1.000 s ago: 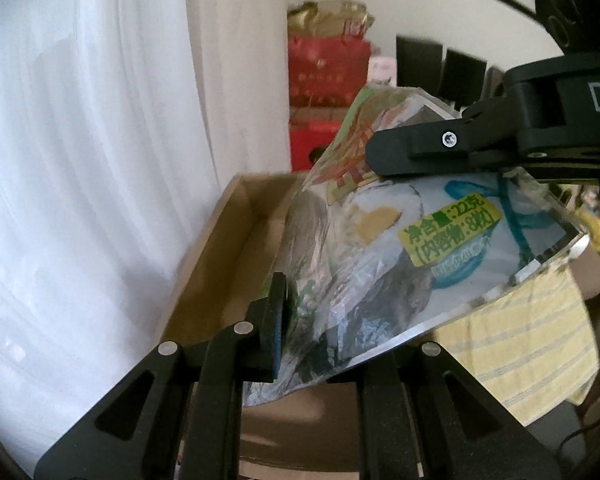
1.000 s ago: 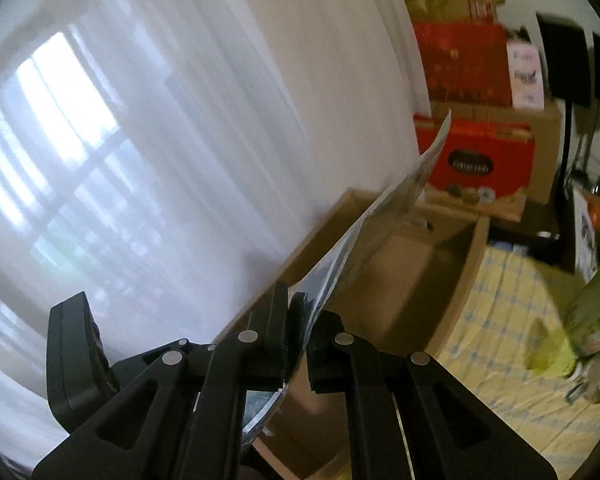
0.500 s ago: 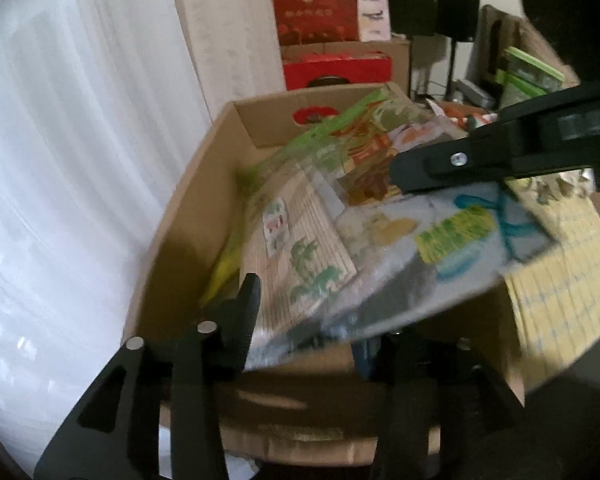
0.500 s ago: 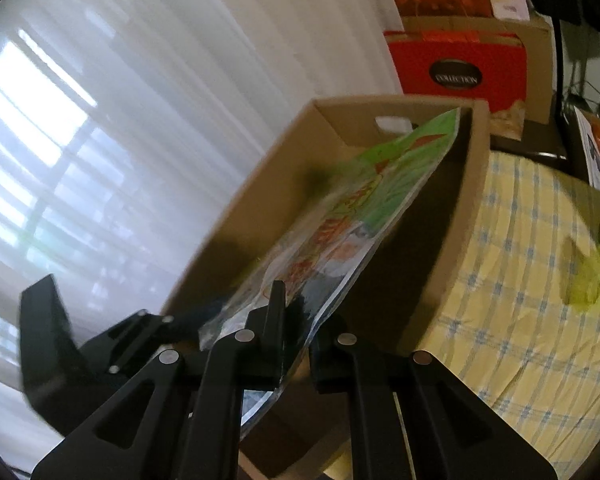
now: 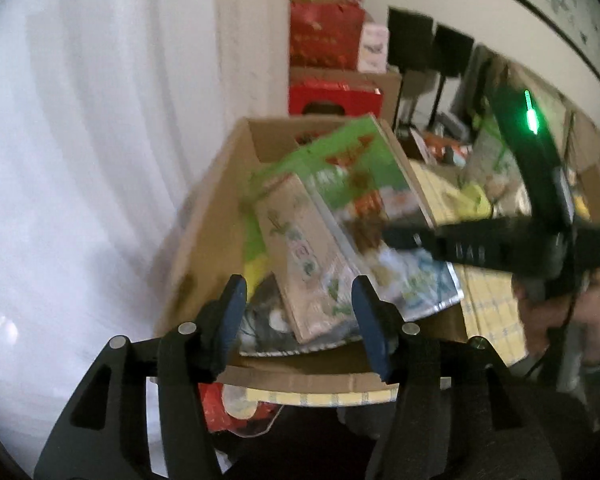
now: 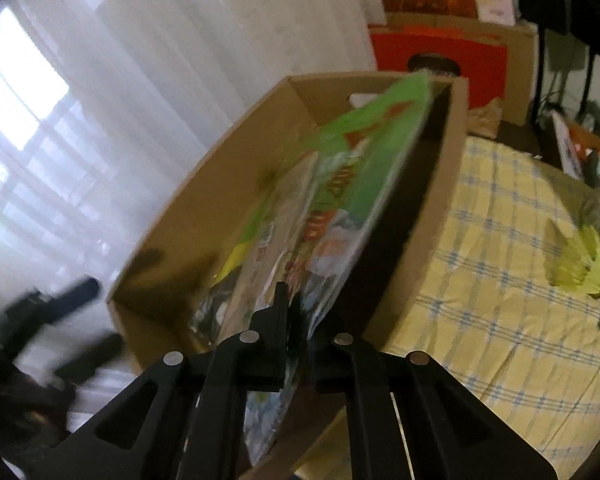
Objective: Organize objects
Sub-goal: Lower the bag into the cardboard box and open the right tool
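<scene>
A green and white snack bag lies tilted in an open cardboard box, on top of a tan packet. My right gripper is shut on the near edge of the bag; it also shows in the left wrist view, reaching in from the right. My left gripper is open and empty, just in front of the box's near wall.
A yellow checked cloth covers the table right of the box. A yellow-green bag lies on it. Red gift boxes are stacked behind. White curtains hang on the left.
The left gripper let go of the bag, opened and drew back. The right gripper lowered the bag into the box, still holding its edge.
</scene>
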`<control>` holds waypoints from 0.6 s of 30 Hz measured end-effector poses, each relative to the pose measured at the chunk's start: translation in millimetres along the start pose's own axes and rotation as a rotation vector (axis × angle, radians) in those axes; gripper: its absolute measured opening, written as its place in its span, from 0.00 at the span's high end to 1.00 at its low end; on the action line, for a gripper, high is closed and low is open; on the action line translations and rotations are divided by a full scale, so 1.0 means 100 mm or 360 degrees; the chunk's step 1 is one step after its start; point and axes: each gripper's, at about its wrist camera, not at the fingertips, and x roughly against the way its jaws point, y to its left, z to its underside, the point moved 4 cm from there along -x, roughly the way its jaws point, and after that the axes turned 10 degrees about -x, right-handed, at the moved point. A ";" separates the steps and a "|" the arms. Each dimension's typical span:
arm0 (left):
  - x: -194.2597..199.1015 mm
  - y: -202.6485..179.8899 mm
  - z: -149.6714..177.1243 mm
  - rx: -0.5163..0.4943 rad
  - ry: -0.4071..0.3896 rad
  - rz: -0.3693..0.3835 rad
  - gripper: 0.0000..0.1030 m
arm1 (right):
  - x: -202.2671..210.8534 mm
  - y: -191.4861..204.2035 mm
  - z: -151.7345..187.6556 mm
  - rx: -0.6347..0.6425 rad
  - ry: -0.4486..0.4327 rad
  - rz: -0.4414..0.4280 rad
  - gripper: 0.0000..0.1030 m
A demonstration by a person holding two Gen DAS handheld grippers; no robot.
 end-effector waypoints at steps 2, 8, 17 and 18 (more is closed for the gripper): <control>0.02 0.13 -0.05 0.0028 -0.0012 -0.0085 0.44 | -0.01 -0.04 0.02 -0.0029 0.0010 -0.0007 0.95; -0.26 0.51 -0.13 0.0133 0.0024 -0.0246 0.36 | -0.10 0.08 0.07 0.0052 0.0012 0.0063 0.93; -0.66 0.79 0.04 0.0296 0.0145 -0.0220 0.36 | -0.09 0.45 0.34 0.0541 0.0158 0.0319 0.49; -0.64 0.77 0.04 0.0283 0.0138 -0.0216 0.36 | -0.04 0.45 0.35 0.0554 0.0160 0.0308 0.49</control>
